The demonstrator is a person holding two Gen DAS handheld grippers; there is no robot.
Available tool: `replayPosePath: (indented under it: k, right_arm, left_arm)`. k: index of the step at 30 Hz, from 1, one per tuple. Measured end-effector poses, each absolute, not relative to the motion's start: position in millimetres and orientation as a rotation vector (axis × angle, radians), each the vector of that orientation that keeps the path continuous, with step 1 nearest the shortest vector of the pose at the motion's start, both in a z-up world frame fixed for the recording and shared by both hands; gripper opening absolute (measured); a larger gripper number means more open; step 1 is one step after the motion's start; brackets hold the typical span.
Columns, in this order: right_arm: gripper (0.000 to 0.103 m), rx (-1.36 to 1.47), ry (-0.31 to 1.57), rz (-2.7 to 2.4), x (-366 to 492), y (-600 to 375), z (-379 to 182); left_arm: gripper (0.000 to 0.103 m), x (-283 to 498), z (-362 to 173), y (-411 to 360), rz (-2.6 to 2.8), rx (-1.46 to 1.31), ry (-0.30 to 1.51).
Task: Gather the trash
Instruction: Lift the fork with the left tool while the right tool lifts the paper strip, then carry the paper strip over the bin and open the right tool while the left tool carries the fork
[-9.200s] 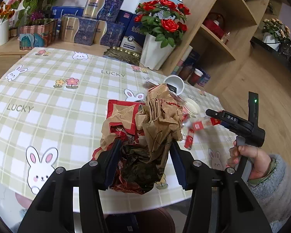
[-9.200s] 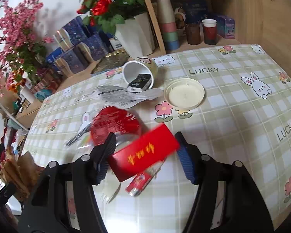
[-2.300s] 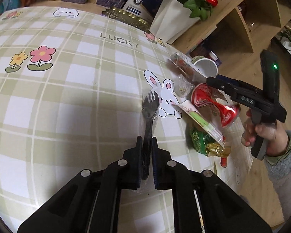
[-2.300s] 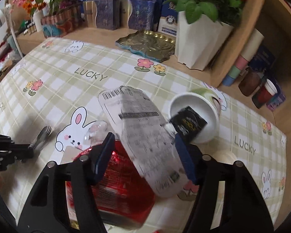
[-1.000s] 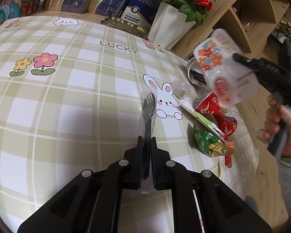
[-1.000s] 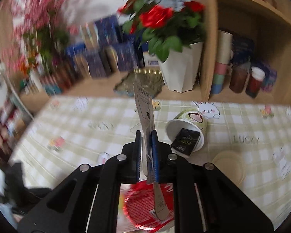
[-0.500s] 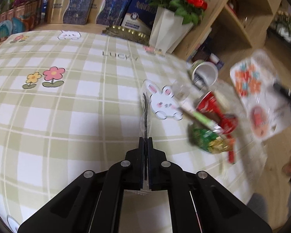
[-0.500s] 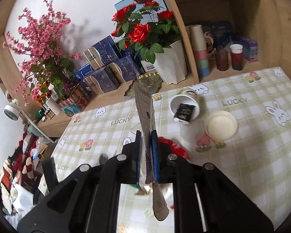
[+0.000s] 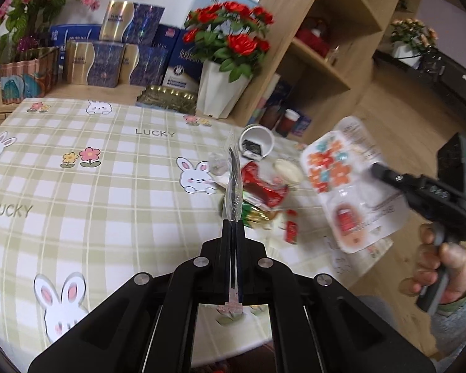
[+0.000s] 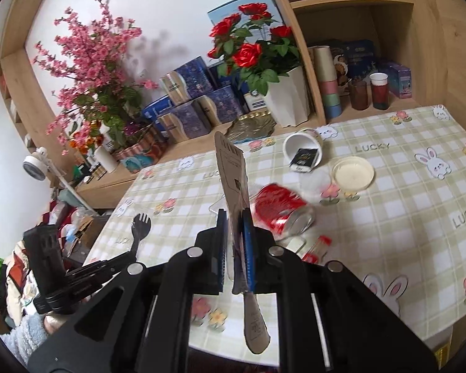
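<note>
Black plastic fork (image 9: 233, 183) in a clear wrapper, held above the surface (image 9: 115, 192), is clamped edge-on in the left gripper (image 9: 232, 239). Flat printed packet (image 10: 233, 180) is pinched upright by the right gripper (image 10: 235, 233). White paper cup (image 10: 303, 152) lies tipped, a dark sachet (image 10: 305, 157) inside.

Tablecloth (image 9: 77, 202): checked, with rabbits and flowers.
Roses (image 10: 251, 46): red, in white pot.
Boxes (image 9: 108, 62): blue and gold, behind table.
Shelf (image 10: 357, 0): wooden.

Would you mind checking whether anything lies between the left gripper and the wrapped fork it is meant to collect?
Nothing does: the left gripper is already shut on the wrapped fork, held clear above the table.
</note>
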State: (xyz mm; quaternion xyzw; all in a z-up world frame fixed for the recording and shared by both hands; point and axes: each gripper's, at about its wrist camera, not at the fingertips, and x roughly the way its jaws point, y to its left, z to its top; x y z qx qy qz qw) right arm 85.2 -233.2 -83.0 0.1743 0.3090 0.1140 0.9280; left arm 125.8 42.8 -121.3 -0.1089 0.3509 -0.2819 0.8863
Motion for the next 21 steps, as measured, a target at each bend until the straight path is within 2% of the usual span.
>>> replayPosePath:
  k: [21]
  right_arm:
    - [0.014, 0.309, 0.74, 0.358, -21.6, -183.7, -118.6]
  left_arm:
    - [0.003, -0.2, -119.7, 71.8, -0.544, -0.224, 0.724]
